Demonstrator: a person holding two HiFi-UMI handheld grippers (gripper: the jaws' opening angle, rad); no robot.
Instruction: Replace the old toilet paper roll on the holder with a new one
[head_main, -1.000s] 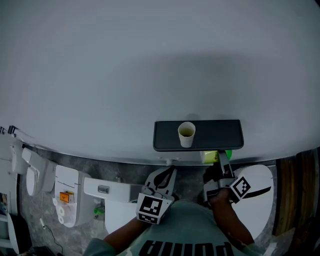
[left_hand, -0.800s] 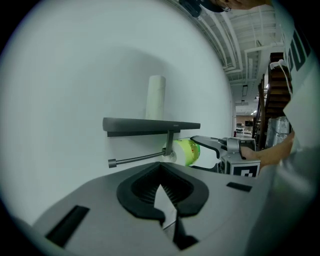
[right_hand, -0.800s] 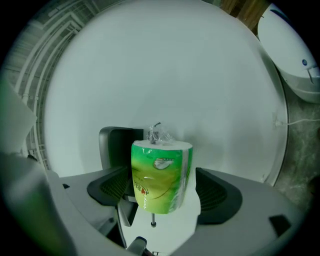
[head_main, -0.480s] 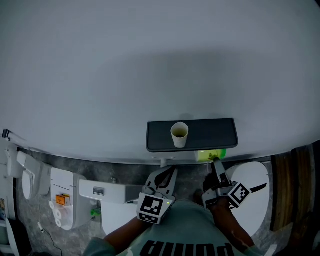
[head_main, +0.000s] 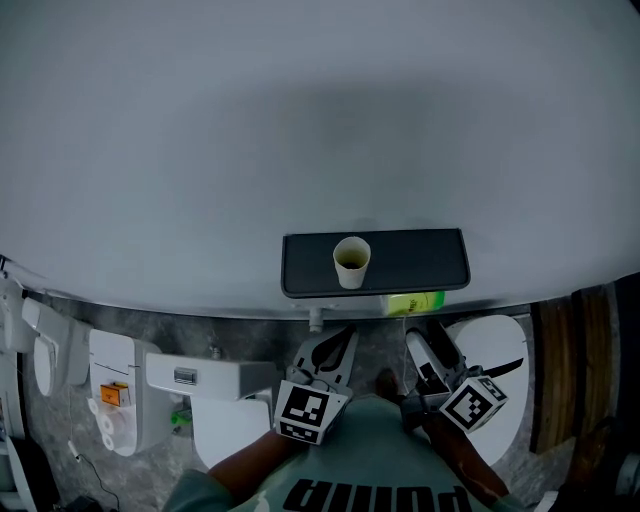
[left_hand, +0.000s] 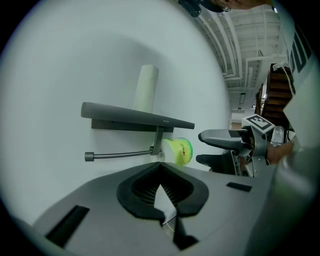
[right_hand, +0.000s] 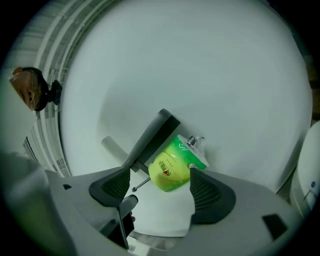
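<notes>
fingers (right_hand: 210, 192) of r. gripper (head_main: 432, 352): apart, roll (right_hand: 172, 167) framed between them, not touching. l. gripper (left_hand: 161, 182): pads together, white sliver at the seam, unidentified. roll: green wrapper, on holder arm (left_hand: 120, 155) under shelf (left_hand: 135, 116), by the bracket. est. light, soft, crushable; film prob. slick. take across mid-body, gentle squeeze. containers: cup (head_main: 351, 262) upright on shelf; inside yellowish, contents unclear.

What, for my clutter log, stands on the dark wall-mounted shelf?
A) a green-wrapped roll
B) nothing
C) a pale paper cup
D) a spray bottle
C: the pale paper cup stands upright on the dark wall-mounted shelf; the green-wrapped roll sits below it.
</notes>
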